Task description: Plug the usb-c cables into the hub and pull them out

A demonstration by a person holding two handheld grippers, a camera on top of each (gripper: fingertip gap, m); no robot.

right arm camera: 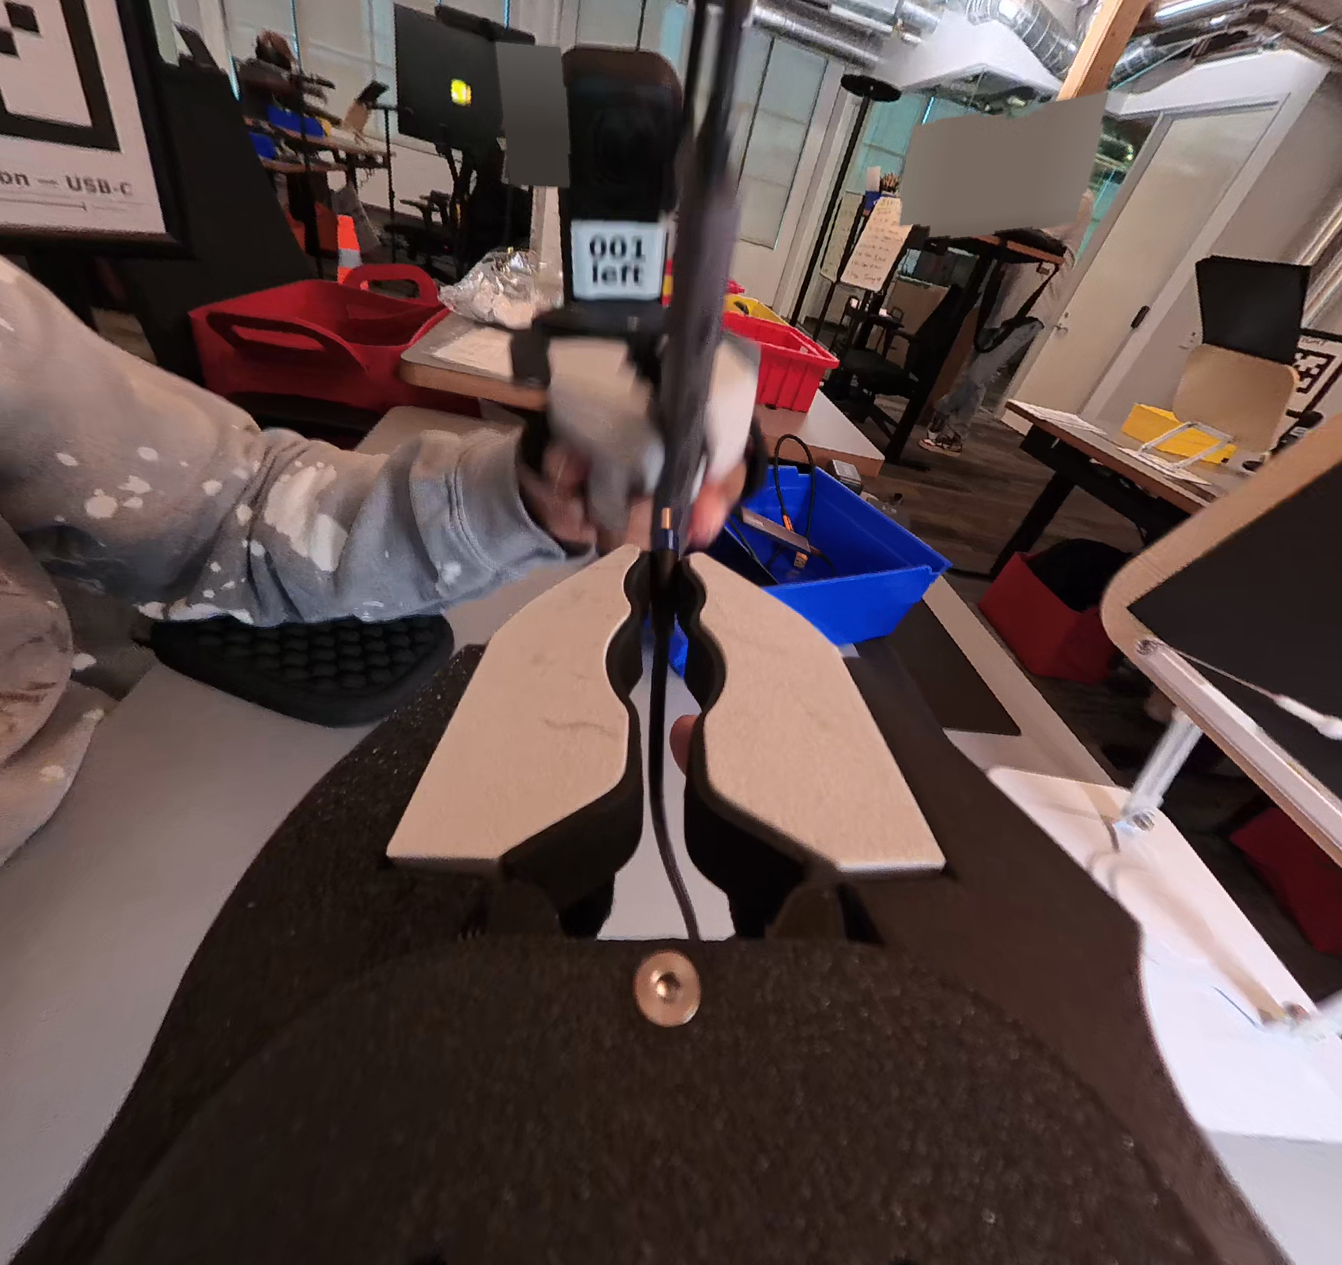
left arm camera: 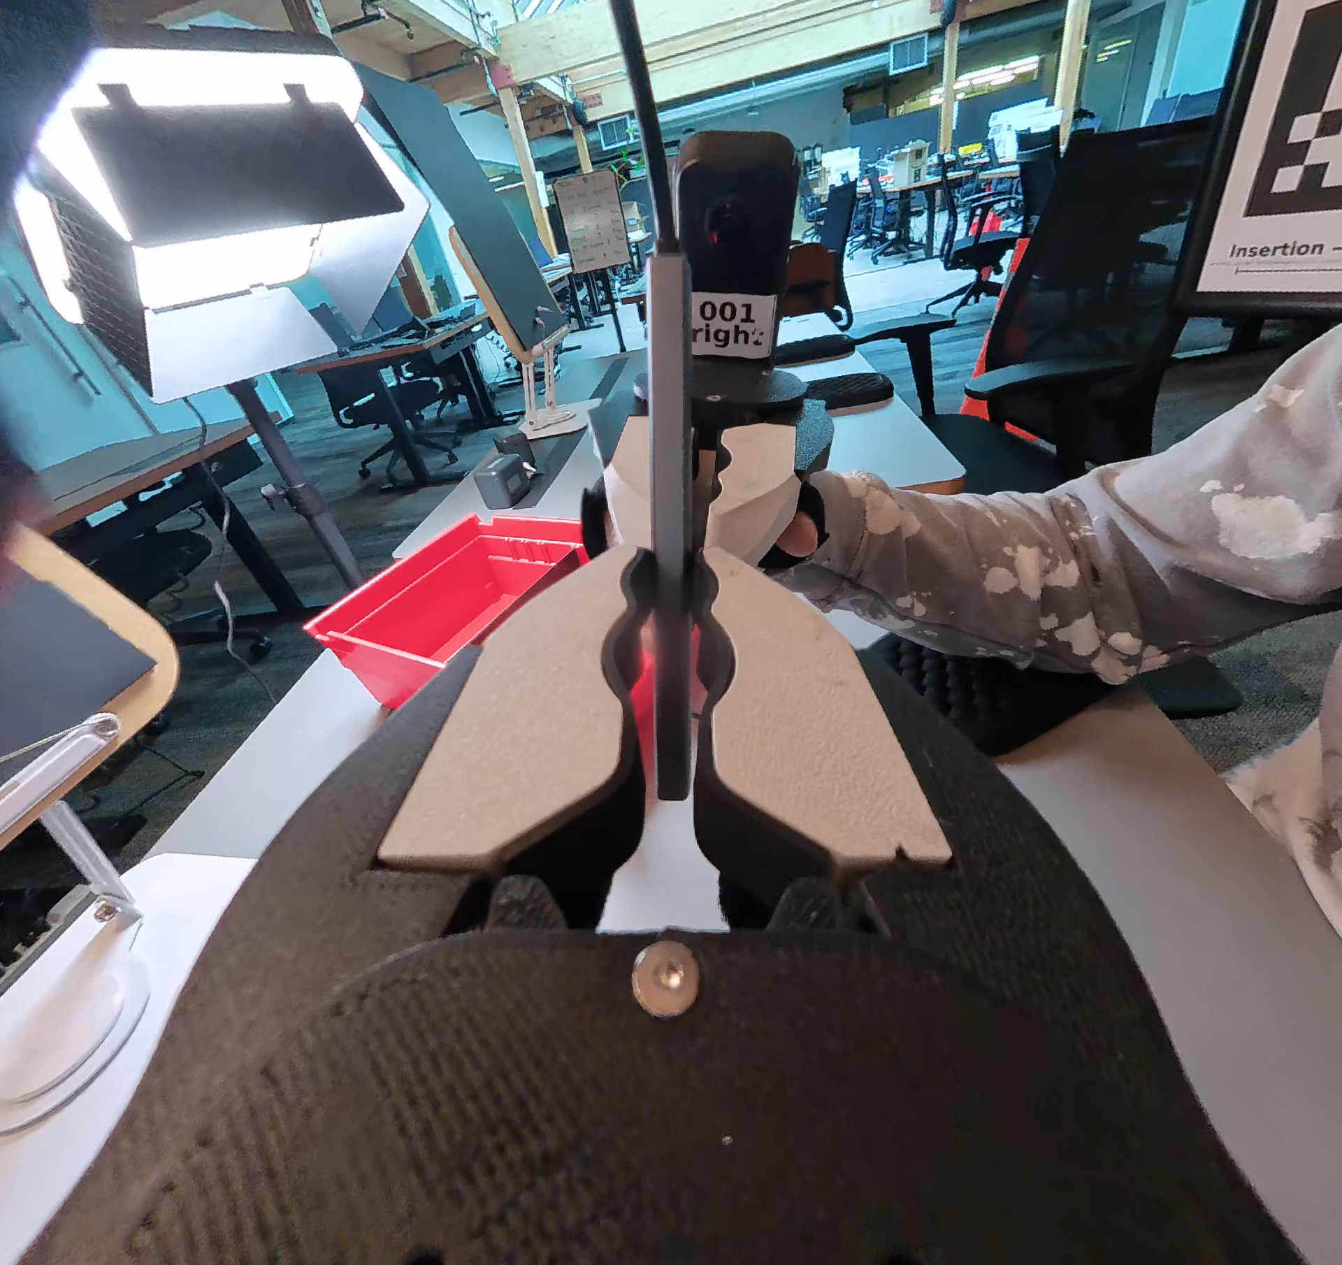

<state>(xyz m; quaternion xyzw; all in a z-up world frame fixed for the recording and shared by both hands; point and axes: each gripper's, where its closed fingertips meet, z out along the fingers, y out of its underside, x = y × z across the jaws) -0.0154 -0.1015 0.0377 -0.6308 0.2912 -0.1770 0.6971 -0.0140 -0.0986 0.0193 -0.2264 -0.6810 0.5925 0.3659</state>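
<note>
Looking like a big open-plan office doubling as a robotics lab: rows of desks (left arm camera: 915,184) and black office chairs (left arm camera: 1075,330) stretching back under timber beams (left arm camera: 653,17), exposed ductwork (right arm camera: 1017,3) overhead, a studio light panel (left arm camera: 210,213) glowing on a stand, red (left arm camera: 443,606) and blue (right arm camera: 857,562) parts bins sitting on tables.

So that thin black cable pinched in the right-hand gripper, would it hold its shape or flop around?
Probably floppy: the black cable curves loosely behind the right gripper. It looks thin, so likely light. Its connector end seems stiffer, which is where the fingers pinch it.
</note>
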